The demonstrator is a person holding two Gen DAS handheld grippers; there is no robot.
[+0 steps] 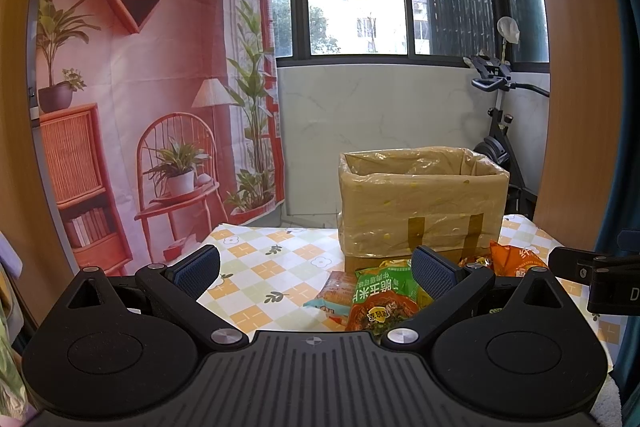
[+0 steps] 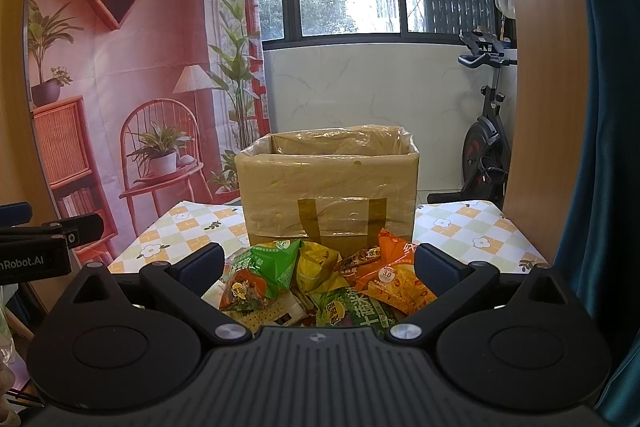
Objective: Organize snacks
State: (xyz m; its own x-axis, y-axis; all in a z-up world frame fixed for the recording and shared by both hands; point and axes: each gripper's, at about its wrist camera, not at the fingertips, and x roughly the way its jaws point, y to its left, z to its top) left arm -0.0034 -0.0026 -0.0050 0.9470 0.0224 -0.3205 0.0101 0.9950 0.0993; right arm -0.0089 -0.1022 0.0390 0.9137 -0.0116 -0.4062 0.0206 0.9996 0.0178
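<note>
- Right wrist view: right gripper (image 2: 318, 267), jaws apart, empty, above heap of colourful foil snack packets (image 2: 320, 287) lying before plastic-lined brown cardboard box (image 2: 328, 183).
- Left gripper (image 1: 316, 269): jaws apart, empty, over checked floral tablecloth (image 1: 260, 267).

Left gripper (image 1: 316, 273), right gripper (image 2: 318, 267): matte black, ribbed body, blue pads, silver pivot screws.

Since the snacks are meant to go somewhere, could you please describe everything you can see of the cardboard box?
The cardboard box is brown and rectangular, open at the top, and stands upright on the checked tablecloth. A clear plastic liner is folded over its rim and down the front, held by two brown tape strips. Its inside is hidden. The snack packets lie piled against its front base.
</note>
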